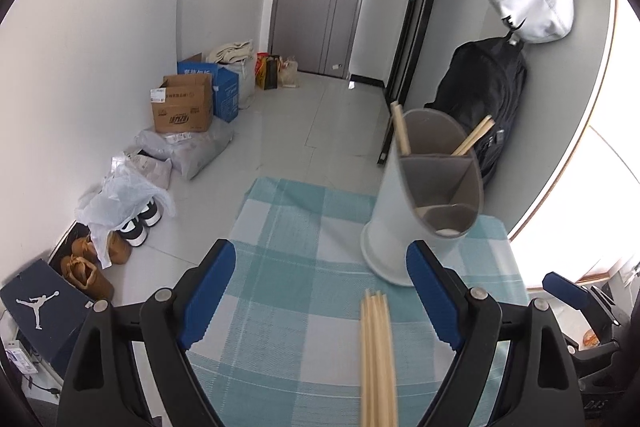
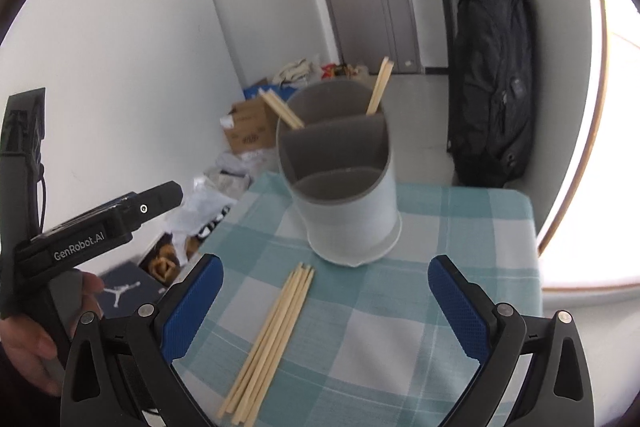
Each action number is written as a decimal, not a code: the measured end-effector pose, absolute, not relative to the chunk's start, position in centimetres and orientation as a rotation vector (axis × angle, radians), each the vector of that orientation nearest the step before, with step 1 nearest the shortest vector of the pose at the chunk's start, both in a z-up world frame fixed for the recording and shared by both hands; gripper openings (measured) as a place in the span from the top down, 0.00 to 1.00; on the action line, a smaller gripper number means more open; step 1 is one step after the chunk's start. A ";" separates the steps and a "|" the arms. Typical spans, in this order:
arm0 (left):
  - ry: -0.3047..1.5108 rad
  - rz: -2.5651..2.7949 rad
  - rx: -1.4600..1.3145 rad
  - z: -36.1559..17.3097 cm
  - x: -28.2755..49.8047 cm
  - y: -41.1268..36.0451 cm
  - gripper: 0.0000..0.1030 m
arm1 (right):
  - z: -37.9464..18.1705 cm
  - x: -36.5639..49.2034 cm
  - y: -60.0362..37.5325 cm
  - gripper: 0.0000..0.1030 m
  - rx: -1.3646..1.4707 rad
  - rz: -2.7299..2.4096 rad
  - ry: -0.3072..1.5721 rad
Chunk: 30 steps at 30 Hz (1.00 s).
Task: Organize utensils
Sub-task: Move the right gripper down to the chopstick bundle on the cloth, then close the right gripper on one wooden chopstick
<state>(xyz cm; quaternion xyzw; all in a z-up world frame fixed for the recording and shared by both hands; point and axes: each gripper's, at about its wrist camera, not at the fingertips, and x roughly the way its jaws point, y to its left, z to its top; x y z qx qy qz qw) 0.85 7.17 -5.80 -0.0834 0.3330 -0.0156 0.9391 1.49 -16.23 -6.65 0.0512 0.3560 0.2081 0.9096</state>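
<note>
Left gripper (image 1: 320, 301): jaws spread wide, nothing between pads, hovering above checked cloth (image 1: 288, 227).

Right gripper (image 2: 325, 307): jaws likewise wide apart, empty.

Loose chopsticks (image 2: 272, 339): bundle lying flat on cloth, lower centre of right wrist view, running diagonally toward holder; in left wrist view at bottom centre, blurred.

Utensil holder (image 2: 348, 211): white, grey divided inside, upright on cloth, centre of frame, near bundle tips.

Chopsticks in holder (image 2: 378, 93): few leaning in rear compartments.

Person's hand (image 2: 28, 343): lower left, gripping left gripper's handle.
</note>
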 end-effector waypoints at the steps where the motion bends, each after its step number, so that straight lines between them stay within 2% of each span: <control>1: 0.690 -0.022 -0.174 -6.1 1.0 7.5 0.18 | -7.0 1.8 -15.9 0.00 0.102 0.441 0.753; 7: 0.770 -0.027 -0.232 -7.5 2.0 8.8 0.18 | -9.9 3.8 -13.8 0.18 0.054 0.444 0.893; 10: 0.799 -0.012 -0.245 -8.0 2.2 9.5 0.18 | -11.8 5.2 -13.3 0.34 0.061 0.431 0.986; 12: 0.812 0.011 -0.252 -8.2 2.4 10.0 0.18 | -13.0 6.1 -12.7 0.49 0.060 0.429 1.046; 14: 0.825 0.032 -0.257 -8.2 2.8 10.4 0.18 | -14.0 6.7 -12.1 0.52 0.041 0.429 1.086; 15: 0.825 0.041 -0.265 -8.2 2.8 10.7 0.18 | -14.3 7.0 -11.9 0.59 0.030 0.431 1.096; 30: 0.862 0.099 -0.363 -8.8 3.1 13.6 0.18 | -15.5 9.0 -8.5 0.66 -0.150 0.305 1.175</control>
